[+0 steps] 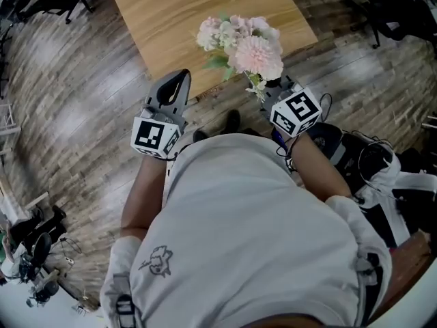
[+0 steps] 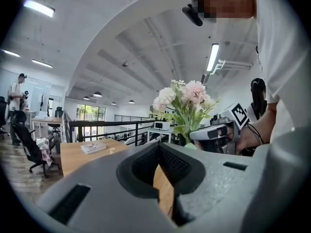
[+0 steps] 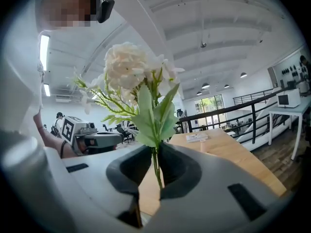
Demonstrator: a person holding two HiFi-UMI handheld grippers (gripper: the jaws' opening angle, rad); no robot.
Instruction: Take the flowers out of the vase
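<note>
**Head view.** The left hand-held gripper [image 1: 179, 80] and the right hand-held gripper [image 1: 268, 87] are held side by side in front of the person's grey shirt [image 1: 246, 231], at the near edge of the wooden surface [image 1: 177, 12]. The flowers [image 1: 242, 43], a pink and white bunch, rise from the right one over that edge.

**Left gripper view.** The left hand-held gripper [image 2: 158, 145] has its jaws pressed together at the tips, with nothing between them. Beyond it, to the right, the flowers [image 2: 187, 98] stand upright in the right hand-held gripper [image 2: 197, 136]. A book [image 2: 93, 147] lies on the surface [image 2: 73, 159].

**Right gripper view.** The right hand-held gripper [image 3: 156, 166] pinches the green stem of the flowers [image 3: 129, 67], and the leaves and blooms stand just above its jaws. The left hand-held gripper [image 3: 116, 139] is alongside on the left.
</note>
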